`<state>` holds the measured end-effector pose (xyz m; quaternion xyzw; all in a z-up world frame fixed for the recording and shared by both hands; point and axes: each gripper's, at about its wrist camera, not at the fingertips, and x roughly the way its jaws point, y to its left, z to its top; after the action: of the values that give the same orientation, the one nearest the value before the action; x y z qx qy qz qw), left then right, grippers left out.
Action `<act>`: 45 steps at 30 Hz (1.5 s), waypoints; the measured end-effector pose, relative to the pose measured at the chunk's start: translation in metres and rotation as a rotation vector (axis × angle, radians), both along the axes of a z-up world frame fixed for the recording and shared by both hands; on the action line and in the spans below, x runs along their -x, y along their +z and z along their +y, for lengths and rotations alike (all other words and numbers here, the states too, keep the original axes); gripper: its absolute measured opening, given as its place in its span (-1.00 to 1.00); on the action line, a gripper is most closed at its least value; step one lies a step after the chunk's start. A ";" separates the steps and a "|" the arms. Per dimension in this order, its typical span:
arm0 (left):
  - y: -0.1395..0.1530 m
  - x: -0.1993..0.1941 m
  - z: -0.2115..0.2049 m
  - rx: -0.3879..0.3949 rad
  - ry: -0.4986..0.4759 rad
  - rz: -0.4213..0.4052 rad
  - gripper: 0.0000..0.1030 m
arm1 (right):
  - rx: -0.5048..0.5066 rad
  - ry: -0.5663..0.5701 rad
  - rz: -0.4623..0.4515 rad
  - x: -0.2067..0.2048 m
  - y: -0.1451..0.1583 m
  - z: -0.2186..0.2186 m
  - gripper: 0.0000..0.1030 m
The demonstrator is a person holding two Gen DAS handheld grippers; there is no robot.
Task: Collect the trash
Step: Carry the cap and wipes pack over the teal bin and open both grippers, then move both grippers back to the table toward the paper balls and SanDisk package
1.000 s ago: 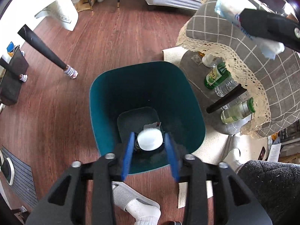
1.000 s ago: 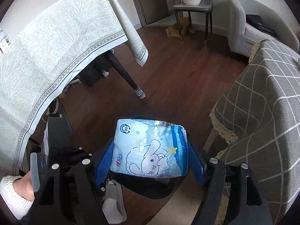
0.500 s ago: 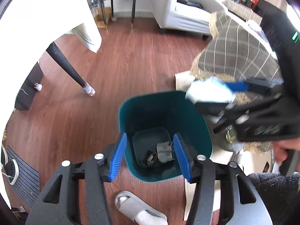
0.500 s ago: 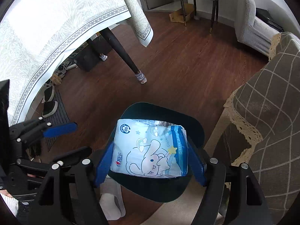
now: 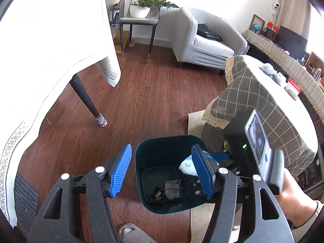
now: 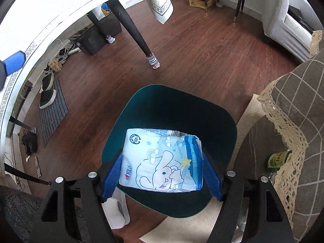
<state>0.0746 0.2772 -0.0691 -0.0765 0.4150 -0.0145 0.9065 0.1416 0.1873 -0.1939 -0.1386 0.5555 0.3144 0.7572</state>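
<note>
Right tool (image 6: 162, 172): your pads pinch the blue tissue pack (image 6: 162, 160) directly over the teal bin (image 6: 218, 119). Left tool (image 5: 162, 172): spread, empty, jaws just opened, above that bin.

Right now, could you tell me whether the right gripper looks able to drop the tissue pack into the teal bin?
Probably yes: the right gripper holds the tissue pack directly above the open teal bin, nothing between them.

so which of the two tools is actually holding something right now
The right tool: its blue pads clamp the pale blue tissue pack over the teal bin. The left tool stands open with nothing between its pads.
</note>
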 end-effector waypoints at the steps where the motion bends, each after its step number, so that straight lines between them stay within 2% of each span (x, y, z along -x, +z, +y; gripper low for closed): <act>1: 0.003 0.000 -0.001 -0.005 -0.002 -0.009 0.08 | 0.004 -0.002 0.001 0.000 -0.001 0.000 0.45; 5: 0.014 0.002 -0.003 -0.003 -0.017 -0.031 -0.06 | 0.019 -0.011 0.001 0.001 -0.004 -0.005 0.59; 17: 0.045 -0.001 -0.024 0.028 -0.036 -0.100 -0.07 | -0.019 0.003 -0.040 0.009 0.021 -0.033 0.63; 20: 0.054 -0.003 -0.034 0.032 -0.045 -0.121 -0.05 | -0.036 0.017 -0.069 0.014 0.035 -0.041 0.63; 25: 0.072 -0.006 -0.057 -0.013 -0.062 -0.165 -0.03 | -0.108 0.065 -0.158 0.027 0.071 -0.060 0.63; 29: 0.088 -0.008 -0.077 -0.036 -0.087 -0.215 0.00 | -0.169 0.065 -0.259 0.041 0.107 -0.083 0.63; 31: 0.093 -0.009 -0.089 -0.037 -0.102 -0.235 0.01 | -0.170 0.061 -0.314 0.045 0.123 -0.096 0.63; 39: 0.103 -0.026 -0.139 -0.007 -0.148 -0.258 0.03 | -0.160 -0.042 -0.426 0.040 0.162 -0.162 0.72; 45: 0.110 -0.042 -0.170 0.018 -0.169 -0.275 0.08 | -0.158 -0.149 -0.492 0.015 0.191 -0.216 0.73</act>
<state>0.1170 0.1070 0.0413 -0.0467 0.2919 -0.1048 0.9495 0.1269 -0.0289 -0.0025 -0.1104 0.3370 0.2571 0.8990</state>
